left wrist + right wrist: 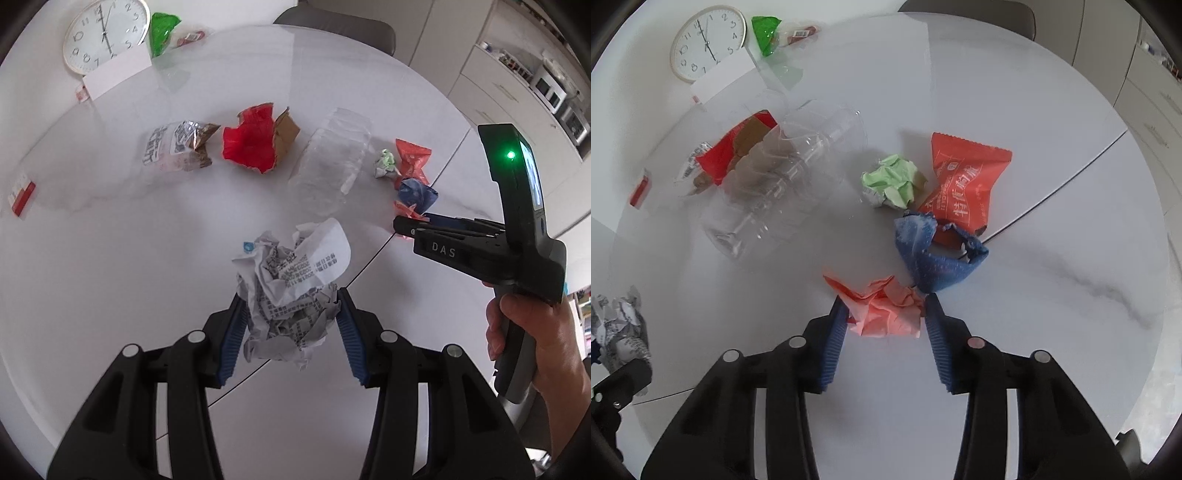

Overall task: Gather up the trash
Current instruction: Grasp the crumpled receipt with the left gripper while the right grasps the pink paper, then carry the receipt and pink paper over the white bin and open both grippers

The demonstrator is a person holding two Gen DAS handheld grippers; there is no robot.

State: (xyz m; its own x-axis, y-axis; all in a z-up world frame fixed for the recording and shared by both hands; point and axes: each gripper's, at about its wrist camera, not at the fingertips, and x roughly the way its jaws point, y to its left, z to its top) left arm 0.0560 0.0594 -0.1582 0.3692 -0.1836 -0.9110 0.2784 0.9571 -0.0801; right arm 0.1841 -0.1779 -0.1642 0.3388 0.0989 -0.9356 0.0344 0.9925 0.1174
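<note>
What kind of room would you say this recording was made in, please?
Probably a home kitchen or dining area: a white marble-look round table, a microwave among pale cabinets, and a chair back.

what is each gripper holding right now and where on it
Left gripper pinches the crumpled printed white paper ball by its lower sides; right gripper pinches the crumpled pink paper at its edges.
</note>
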